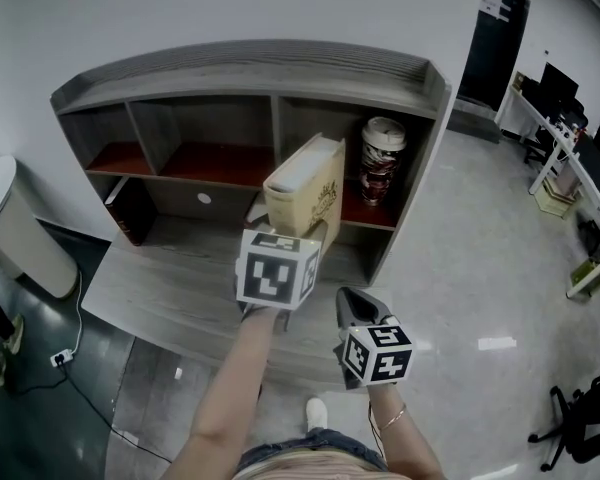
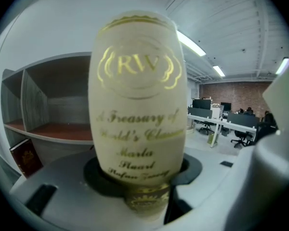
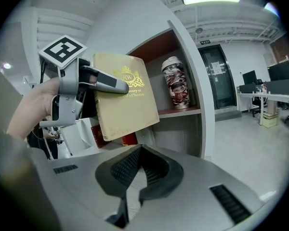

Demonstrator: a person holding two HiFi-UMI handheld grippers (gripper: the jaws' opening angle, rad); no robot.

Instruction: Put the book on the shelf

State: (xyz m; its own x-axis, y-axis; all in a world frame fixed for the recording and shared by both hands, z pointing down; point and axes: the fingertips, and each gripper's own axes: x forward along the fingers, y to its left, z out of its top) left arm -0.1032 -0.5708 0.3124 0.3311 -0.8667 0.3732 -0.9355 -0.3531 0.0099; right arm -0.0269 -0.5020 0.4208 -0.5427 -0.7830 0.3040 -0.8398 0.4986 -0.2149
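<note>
The left gripper [image 3: 118, 84] grips a cream book [image 1: 305, 193] with gold lettering, its jaws spread wide and pressed on the two covers near the lower end; the book is tilted and held in the air in front of the grey shelf [image 1: 250, 68], about where the upright board parts the middle compartment from the right one; it is not yet on a shelf board. In the right compartment a printed can [image 1: 382, 160] stands upright on the red-brown board, just beside the book and apart from it. The right gripper [image 3: 139, 150] hangs lower and nearer the person, to the right of the left one; its jaws are closed together with nothing between them. A dark red book [image 1: 130, 213] leans in the lower left part of the shelf, above the grey table top [image 1: 180, 288]; a white bin [image 1: 20, 233] stands on the floor to the left.
</note>
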